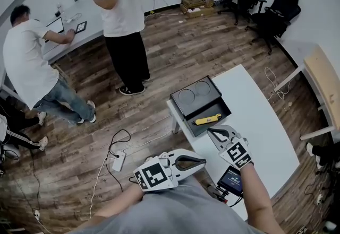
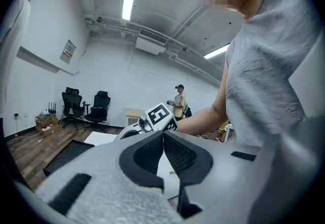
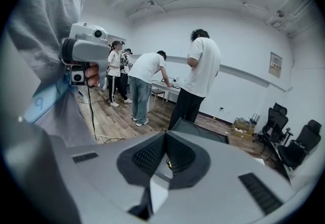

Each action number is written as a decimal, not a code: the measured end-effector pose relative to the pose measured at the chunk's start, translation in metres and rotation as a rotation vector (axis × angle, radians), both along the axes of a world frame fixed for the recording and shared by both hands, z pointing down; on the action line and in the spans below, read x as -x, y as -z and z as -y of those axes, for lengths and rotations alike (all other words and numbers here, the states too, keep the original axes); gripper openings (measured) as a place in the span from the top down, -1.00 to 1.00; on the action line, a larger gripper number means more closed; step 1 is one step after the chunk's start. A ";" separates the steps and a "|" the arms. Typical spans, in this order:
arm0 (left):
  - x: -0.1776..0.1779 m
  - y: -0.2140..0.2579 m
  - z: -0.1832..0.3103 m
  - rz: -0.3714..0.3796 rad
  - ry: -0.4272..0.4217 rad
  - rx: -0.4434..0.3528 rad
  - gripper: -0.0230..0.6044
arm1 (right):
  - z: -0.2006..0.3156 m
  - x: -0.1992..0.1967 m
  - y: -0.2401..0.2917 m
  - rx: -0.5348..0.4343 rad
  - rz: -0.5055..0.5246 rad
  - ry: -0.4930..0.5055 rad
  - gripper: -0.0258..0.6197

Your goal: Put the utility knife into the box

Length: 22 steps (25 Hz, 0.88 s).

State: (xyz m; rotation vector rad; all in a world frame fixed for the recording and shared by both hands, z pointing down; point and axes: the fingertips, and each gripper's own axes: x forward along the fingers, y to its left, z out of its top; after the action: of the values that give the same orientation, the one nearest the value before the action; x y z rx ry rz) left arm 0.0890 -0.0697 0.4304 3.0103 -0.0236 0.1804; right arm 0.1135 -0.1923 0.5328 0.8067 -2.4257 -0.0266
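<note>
The yellow utility knife [image 1: 207, 119] lies inside the dark open box [image 1: 214, 101] at the near-left end of the white table [image 1: 265, 127]. The box's raised lid [image 1: 194, 93] shows two round recesses. My right gripper [image 1: 214, 131] is shut and empty, its tips just short of the box's near edge. My left gripper [image 1: 203, 162] is also shut and empty, held off the table's near-left corner. In the right gripper view the jaws [image 3: 165, 134] meet, with the box lid [image 3: 199, 131] beyond. In the left gripper view the jaws [image 2: 163, 132] are pressed together.
A small device with a lit screen [image 1: 230, 179] sits at the table's near edge. Cables and a power strip [image 1: 118, 161] lie on the wooden floor to the left. Two people [image 1: 125, 20] stand at a desk at the back left. Office chairs [image 1: 273, 13] stand far back.
</note>
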 end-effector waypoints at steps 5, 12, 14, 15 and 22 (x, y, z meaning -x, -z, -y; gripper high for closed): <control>0.001 -0.001 -0.002 0.003 -0.002 -0.003 0.87 | -0.008 0.005 0.007 -0.016 0.026 -0.010 0.83; 0.005 -0.001 -0.001 0.006 -0.004 -0.006 0.87 | -0.016 0.013 0.020 -0.044 0.052 -0.017 0.83; 0.005 -0.001 0.000 0.007 -0.003 -0.007 0.87 | -0.018 0.014 0.024 -0.056 0.054 -0.018 0.83; 0.005 -0.001 0.000 0.007 -0.002 -0.007 0.87 | -0.019 0.014 0.025 -0.064 0.050 -0.016 0.83; 0.008 -0.001 0.000 0.006 -0.001 -0.008 0.87 | -0.023 0.018 0.038 -0.090 0.032 -0.010 0.83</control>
State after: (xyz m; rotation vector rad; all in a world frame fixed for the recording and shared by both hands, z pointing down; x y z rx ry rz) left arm 0.0812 -0.0694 0.4310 3.0182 -0.0234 0.1895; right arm 0.0956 -0.1689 0.4951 0.8645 -2.4652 -0.1203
